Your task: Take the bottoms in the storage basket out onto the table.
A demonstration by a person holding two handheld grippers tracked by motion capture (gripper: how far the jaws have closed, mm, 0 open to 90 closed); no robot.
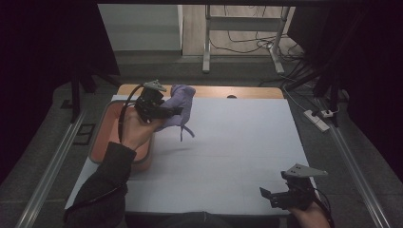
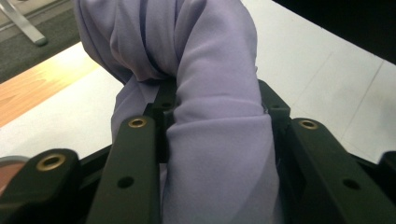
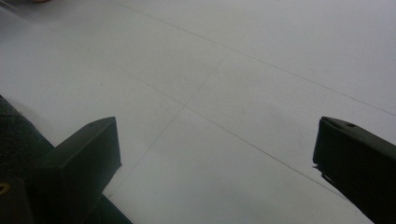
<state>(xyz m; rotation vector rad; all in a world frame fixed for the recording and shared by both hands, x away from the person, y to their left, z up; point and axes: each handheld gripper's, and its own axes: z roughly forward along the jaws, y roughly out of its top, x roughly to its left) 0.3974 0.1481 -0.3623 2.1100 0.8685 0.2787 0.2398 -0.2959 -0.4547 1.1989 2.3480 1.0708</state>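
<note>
A lilac cloth [image 1: 180, 107] hangs bunched above the white table cover, a thin strap dangling from its lower end. My left gripper [image 1: 177, 111] is shut on it, held up over the table's far left, beside the basin. In the left gripper view the cloth [image 2: 210, 116] bulges between and over the two black jaws, hiding their tips. My right gripper [image 1: 266, 196] rests low at the near right of the table, its jaws wide apart with nothing between them. The right gripper view looks between those jaws [image 3: 217, 154] onto bare white cover.
A salmon-coloured basin [image 1: 107, 130] stands at the table's left edge, under my left forearm. The white cover [image 1: 237, 142] spans the table, with a strip of wooden tabletop [image 1: 237, 91] at the far edge. Metal rails run along both sides; cables and a power strip [image 1: 317, 118] lie on the floor at the right.
</note>
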